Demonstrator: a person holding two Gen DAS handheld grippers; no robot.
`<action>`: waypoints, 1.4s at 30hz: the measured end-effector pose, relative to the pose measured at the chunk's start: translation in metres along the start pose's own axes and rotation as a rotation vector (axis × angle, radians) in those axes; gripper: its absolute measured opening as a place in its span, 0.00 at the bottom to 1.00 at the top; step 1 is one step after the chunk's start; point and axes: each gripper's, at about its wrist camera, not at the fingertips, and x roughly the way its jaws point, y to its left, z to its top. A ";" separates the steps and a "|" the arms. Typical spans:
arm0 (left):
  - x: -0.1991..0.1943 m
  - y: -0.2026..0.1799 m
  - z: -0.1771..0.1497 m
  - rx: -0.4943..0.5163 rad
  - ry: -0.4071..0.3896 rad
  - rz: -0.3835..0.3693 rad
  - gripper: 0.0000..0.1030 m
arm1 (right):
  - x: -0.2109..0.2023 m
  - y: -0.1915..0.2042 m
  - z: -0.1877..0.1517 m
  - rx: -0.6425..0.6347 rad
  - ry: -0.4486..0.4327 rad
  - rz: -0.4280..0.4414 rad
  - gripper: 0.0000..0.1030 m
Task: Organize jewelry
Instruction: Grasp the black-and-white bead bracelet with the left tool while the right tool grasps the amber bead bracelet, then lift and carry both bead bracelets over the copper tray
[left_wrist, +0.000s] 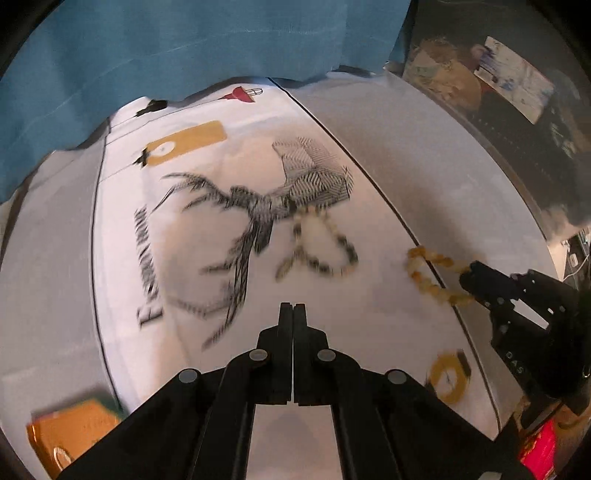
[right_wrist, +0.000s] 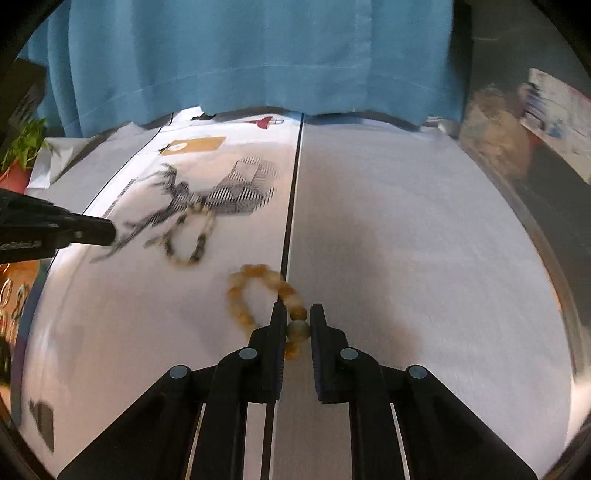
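Observation:
An amber bead bracelet (right_wrist: 255, 291) lies on the white cloth by its black border line; it also shows in the left wrist view (left_wrist: 432, 277). My right gripper (right_wrist: 298, 319) is shut on the near beads of this bracelet, fingers (right_wrist: 279, 325) either side. A second bracelet of cream and dark beads (left_wrist: 321, 247) lies on the printed deer, also seen in the right wrist view (right_wrist: 188, 236). My left gripper (left_wrist: 293, 314) is shut and empty, hovering short of that bracelet.
A printed white cloth (right_wrist: 147, 314) covers the table, grey surface (right_wrist: 424, 258) to its right. A blue curtain (right_wrist: 258, 55) hangs behind. An orange box (left_wrist: 70, 432) sits near left, a potted plant (right_wrist: 22, 147) far left, clutter (left_wrist: 480, 85) at the right edge.

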 end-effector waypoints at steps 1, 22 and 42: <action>-0.004 0.001 -0.003 -0.016 -0.016 0.003 0.00 | -0.008 0.002 -0.008 0.007 0.004 0.004 0.13; 0.090 -0.002 0.072 0.009 0.004 0.080 0.55 | 0.003 -0.050 -0.041 0.042 -0.022 -0.136 0.61; -0.077 -0.050 -0.039 0.078 -0.221 -0.003 0.05 | -0.095 -0.026 -0.049 0.080 -0.124 -0.074 0.13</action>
